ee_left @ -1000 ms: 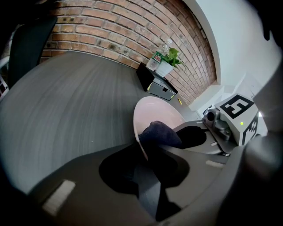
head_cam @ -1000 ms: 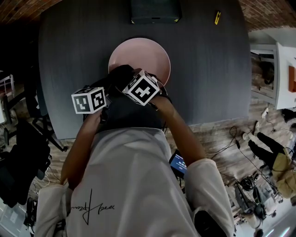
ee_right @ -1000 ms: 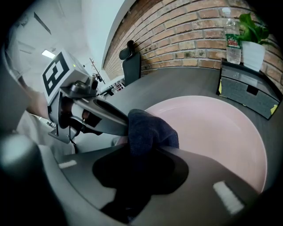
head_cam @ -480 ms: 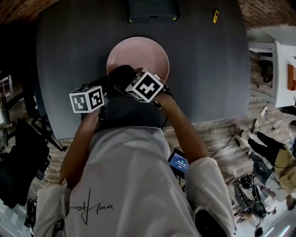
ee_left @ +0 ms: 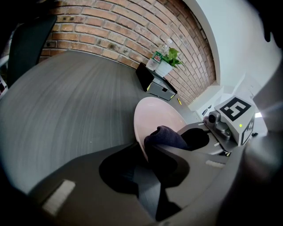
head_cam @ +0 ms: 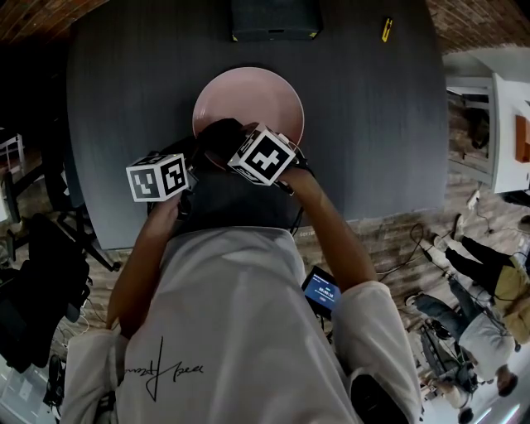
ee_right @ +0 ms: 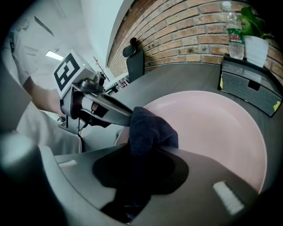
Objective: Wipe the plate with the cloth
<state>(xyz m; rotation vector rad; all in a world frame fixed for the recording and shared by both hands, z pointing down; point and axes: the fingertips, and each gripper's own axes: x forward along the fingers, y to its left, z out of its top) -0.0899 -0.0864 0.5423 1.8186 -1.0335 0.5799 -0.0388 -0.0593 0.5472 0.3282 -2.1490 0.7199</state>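
The pink plate [head_cam: 258,98] lies on the dark grey tabletop [head_cam: 377,124], straight ahead of the person at 12 o'clock. Most of its face shows bare. The only thing on it is the dark blue cloth [ee_right: 149,129], bunched up at about 7 o'clock on the plate in the head view, just inside the near rim.

The right tongs [ee_right: 148,150] are closed on that cloth. The fabric fills the gap between the two jaws, and a wad of it sticks out past the tips and presses on the plate's surface.

The left tongs [ee_left: 143,148] come in from the 8 o'clock side and have the plate's near rim between their jaws. The thin pink edge runs down into the narrow gap, and the jaws are closed onto it, only a little apart. The two sets of tongs sit close together, with the cloth just beside the tips of the left one.

At 12 o'clock beyond the plate, near the far edge of the tabletop, stands a black box [head_cam: 273,18]. On top of it are a white pot [ee_right: 256,49] holding a green plant [ee_left: 173,56] and, just beside the pot, a clear bottle [ee_right: 234,37] standing upright. A small yellow object [head_cam: 387,29] lies on the tabletop at about 1 o'clock from the plate, well apart from it.
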